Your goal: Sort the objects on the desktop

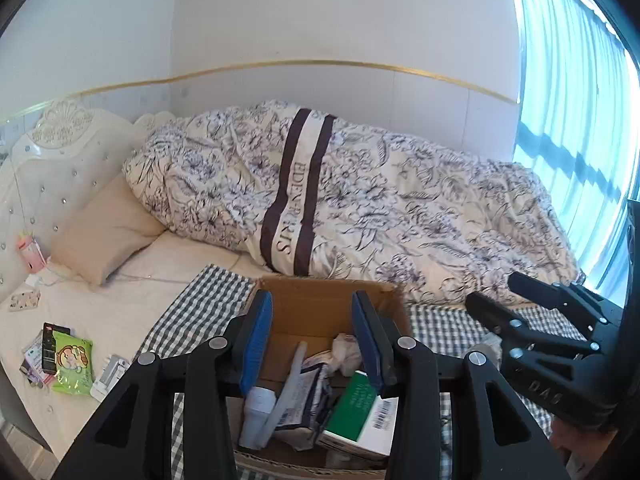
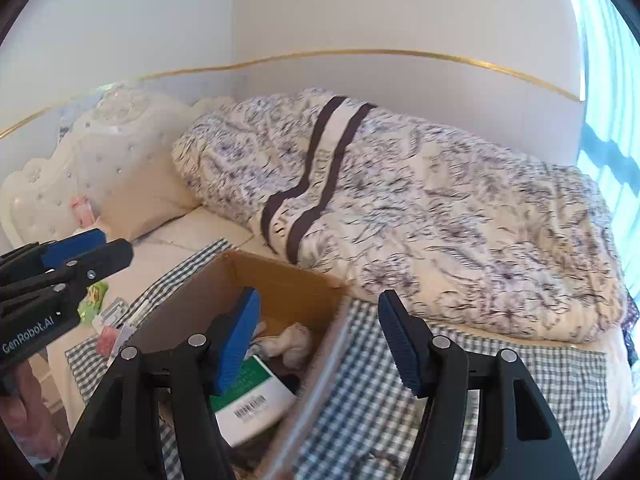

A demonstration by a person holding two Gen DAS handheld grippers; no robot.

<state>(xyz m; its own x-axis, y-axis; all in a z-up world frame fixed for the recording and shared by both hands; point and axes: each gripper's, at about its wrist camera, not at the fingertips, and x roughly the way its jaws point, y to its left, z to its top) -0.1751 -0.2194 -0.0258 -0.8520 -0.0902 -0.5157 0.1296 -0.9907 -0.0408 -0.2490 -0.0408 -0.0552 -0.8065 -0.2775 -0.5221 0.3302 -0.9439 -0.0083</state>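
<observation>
Left claw hangs open and empty above the cardboard box, its blue pads inside the side walls. The box sits on a checked cloth on the bed and holds a green-and-white carton, crumpled tissue and packets. Right claw is spread wide, empty, straddling the box's right wall. Loose packets lie well left of the box; the cloth to its right is open.

Left tongs spread apart, 2 blue pads well separated, nothing between. Right tongs likewise parted wide, blue pads empty, level with the left pair, just beside them, both angled forward and down.
</observation>
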